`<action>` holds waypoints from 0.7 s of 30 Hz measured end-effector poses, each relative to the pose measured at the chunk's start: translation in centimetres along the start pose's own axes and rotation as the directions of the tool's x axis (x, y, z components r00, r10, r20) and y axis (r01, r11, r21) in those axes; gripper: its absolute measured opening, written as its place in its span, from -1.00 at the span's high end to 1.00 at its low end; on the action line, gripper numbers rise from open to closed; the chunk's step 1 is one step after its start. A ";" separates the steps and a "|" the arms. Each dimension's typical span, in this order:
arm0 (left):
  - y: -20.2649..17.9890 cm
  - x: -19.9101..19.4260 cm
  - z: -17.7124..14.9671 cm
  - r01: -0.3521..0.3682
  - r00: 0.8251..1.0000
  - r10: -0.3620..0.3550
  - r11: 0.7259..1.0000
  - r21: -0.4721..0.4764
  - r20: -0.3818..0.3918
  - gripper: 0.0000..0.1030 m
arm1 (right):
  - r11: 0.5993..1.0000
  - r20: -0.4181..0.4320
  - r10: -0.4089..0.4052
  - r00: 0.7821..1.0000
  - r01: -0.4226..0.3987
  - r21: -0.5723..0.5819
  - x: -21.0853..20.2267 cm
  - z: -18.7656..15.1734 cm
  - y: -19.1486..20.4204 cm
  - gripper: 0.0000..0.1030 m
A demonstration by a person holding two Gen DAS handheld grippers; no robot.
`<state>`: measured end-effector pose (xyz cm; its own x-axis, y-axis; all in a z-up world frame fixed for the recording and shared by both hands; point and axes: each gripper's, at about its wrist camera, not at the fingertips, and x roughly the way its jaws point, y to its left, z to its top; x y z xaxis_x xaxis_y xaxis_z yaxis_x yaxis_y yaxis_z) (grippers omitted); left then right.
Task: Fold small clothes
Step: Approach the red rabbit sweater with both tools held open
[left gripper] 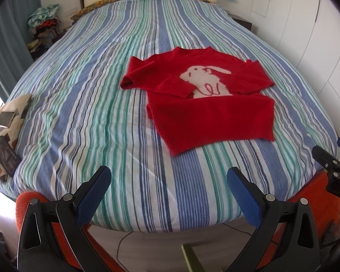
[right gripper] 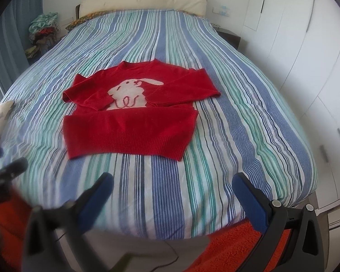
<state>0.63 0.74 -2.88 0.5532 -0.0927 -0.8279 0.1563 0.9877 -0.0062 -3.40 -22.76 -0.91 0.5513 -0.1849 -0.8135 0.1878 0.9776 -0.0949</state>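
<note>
The left claw [left gripper: 168, 185] is released, its two blue-padded fingers [left gripper: 95, 195] spread wide and holding nothing, above the near edge of the bed [left gripper: 79, 90]. Ahead of it and a little to its right lies the red sweater [left gripper: 206, 99], flat on the striped bedcover, with a pale rabbit figure [left gripper: 204, 81] on the chest. Both sleeves are folded inward across the front (their cuffs reach the rabbit from either side), and the ribbed hem is the part nearest the claw. Well off to this claw's left, at the edge of the bed, a patterned cushion [left gripper: 11, 122] carries two phones [left gripper: 5, 117].

The right claw [right gripper: 173, 185] is likewise released and empty, jaws wide apart above the foot of the bed. The sweater lies ahead of it and slightly to its left, well clear of both fingertips. Orange rug [right gripper: 233, 249] shows below this claw.
</note>
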 end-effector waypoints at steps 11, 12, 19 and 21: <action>-1.0 0.1 -0.3 -0.020 1.000 0.020 0.999 0.038 0.003 -0.98 | 1.000 0.003 -0.030 1.000 0.030 -0.002 -0.1 -0.1 -0.2 -0.99; -0.9 0.1 -0.3 -0.020 1.000 0.020 0.999 0.036 0.003 -0.98 | 0.999 0.003 -0.034 0.999 0.034 -0.002 -0.1 -0.2 -0.2 -0.99; -0.7 0.2 -0.3 -0.012 1.000 0.012 1.000 0.029 -0.003 -0.98 | 0.999 0.003 -0.047 0.999 0.047 0.004 -0.1 -0.2 -0.4 -1.00; -0.5 0.6 -0.3 0.000 1.000 0.000 1.000 0.026 -0.007 -0.98 | 0.999 0.002 -0.045 0.999 0.045 0.004 -0.1 -0.2 -0.3 -1.00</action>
<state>0.62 0.22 -3.51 0.5473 -0.0918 -0.8319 0.1777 0.9840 0.0083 -3.68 -23.02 -0.97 0.5437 -0.2285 -0.8076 0.2156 0.9680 -0.1287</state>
